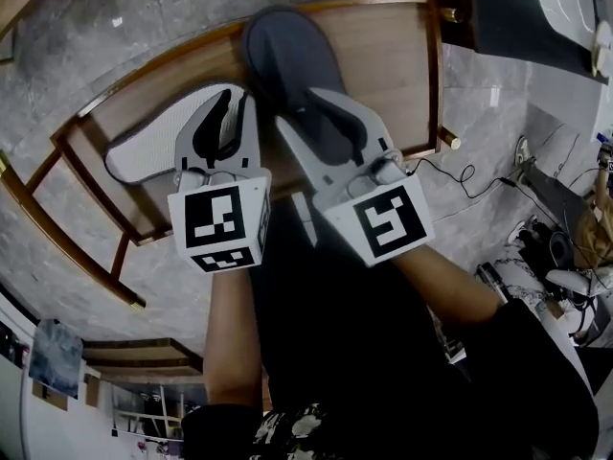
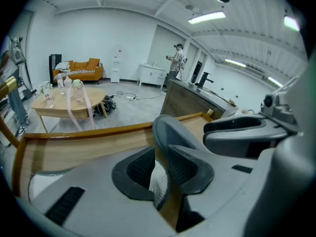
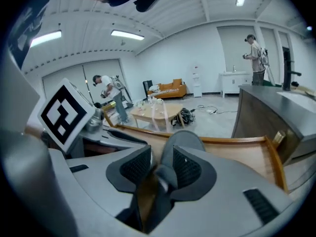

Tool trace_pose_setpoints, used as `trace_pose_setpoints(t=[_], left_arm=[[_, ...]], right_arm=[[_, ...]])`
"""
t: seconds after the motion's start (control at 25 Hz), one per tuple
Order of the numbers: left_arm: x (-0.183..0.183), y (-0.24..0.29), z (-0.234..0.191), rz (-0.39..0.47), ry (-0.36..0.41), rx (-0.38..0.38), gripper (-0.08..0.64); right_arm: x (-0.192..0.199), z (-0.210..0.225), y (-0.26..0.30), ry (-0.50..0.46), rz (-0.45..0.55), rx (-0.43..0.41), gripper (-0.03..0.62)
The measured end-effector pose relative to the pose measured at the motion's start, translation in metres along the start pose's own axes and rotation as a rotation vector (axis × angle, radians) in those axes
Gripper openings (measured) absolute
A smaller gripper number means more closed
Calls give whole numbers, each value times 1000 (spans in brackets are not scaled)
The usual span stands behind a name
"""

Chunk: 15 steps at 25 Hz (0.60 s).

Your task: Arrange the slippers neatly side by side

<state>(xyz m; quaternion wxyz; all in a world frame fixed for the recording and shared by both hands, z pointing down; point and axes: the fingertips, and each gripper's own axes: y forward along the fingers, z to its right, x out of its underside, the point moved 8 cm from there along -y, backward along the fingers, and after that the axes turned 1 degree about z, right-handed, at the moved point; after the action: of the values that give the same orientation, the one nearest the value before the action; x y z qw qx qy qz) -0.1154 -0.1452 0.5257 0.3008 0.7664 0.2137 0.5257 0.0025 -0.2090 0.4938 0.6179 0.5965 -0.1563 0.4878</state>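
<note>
Forearm [image 1: 235,333] outstretched, left tool [image 1: 228,115] seemingly clamping slipper [image 1: 151,144]

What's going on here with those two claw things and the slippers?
A person is tidying two slippers on a wooden rack, holding a gripper in each hand. The left gripper is pinched on the edge of the white slipper. The right gripper has the dark grey slipper between its jaws, but they stand apart, not pressing it. The slippers lie close but splayed at an angle, not yet neatly side by side.
</note>
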Motion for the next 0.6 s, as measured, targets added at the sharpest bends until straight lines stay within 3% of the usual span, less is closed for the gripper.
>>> trace_pose_setpoints(t=[0.12,0.24,0.4,0.6], left_arm=[[0,10,19,-9,-43,97,85],[0,18,31,-18,-113,162,111],[-7,32,36,-26,-147,199,139],[-6,42,35,-73,-95,206,141]], right_arm=[[15,42,-13,-99,-55,101,114],[40,76,-23,-144,-185,139,19],[65,75,-21,-128,-334,48,2],[80,47,-16,-88,-374,-35,0]])
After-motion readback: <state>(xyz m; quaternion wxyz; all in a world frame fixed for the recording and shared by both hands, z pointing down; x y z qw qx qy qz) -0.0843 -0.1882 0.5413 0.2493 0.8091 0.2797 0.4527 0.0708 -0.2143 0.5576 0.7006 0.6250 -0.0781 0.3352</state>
